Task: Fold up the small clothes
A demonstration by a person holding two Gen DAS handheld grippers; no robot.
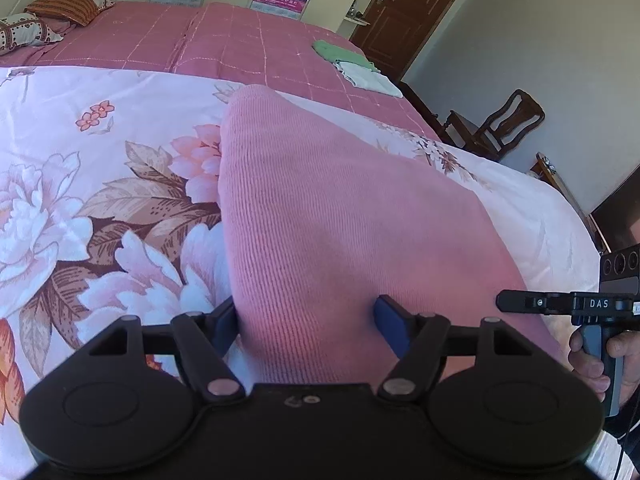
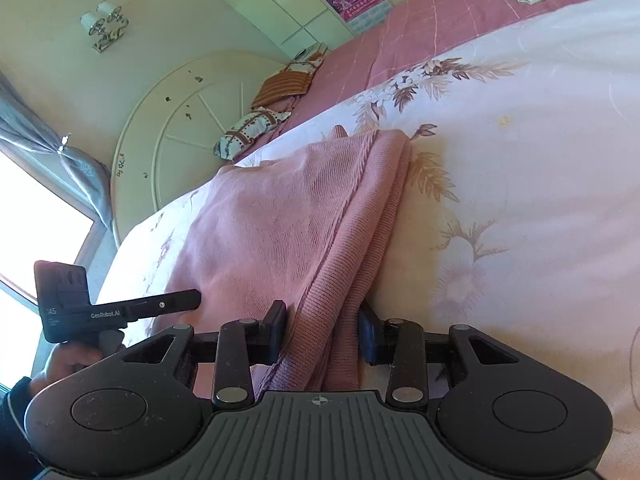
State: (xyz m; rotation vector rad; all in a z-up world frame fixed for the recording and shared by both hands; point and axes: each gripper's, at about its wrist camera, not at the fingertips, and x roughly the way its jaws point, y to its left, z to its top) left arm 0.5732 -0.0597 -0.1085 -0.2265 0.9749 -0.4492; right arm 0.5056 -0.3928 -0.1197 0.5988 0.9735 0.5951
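Pink ribbed knit garment (image 1: 320, 216) centre; white quilt (image 1: 100, 168) with pink-brown peony print; pink checked bedspread (image 1: 240, 44) at 12 o'clock; green (image 1: 340, 50) and white folded clothes (image 1: 372, 78) at 1 o'clock.

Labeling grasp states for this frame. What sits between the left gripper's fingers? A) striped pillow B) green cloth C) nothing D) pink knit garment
D: in the left wrist view the pink knit garment fills the gap between the left gripper fingers; the green cloth and striped pillow lie far back on the bed.
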